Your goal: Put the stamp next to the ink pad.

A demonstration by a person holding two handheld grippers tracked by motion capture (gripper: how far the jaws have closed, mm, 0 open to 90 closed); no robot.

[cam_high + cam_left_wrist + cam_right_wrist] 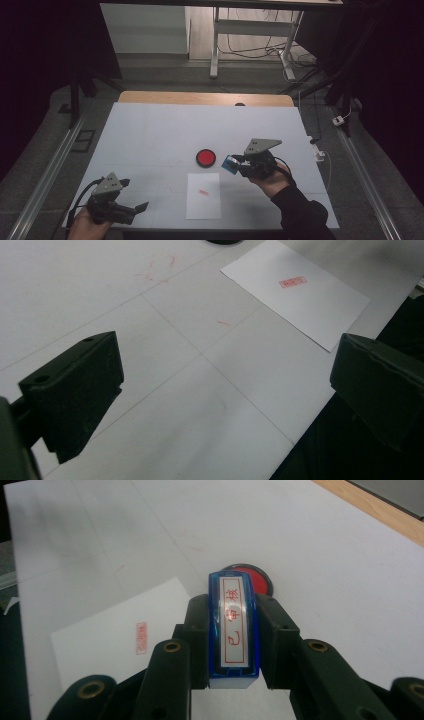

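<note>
The right gripper fingers clamp the blue stamp by its long flat sides, at 3 o'clock of the ink pad. Rigid, light, smooth plastic: likely slippery. Left gripper fingers stand wide, empty.

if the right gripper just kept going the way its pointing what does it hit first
Most likely the red ink pad: in the right gripper view it sits just beyond the tip of the blue stamp clamped in the right gripper. Depth is hard to judge.
</note>
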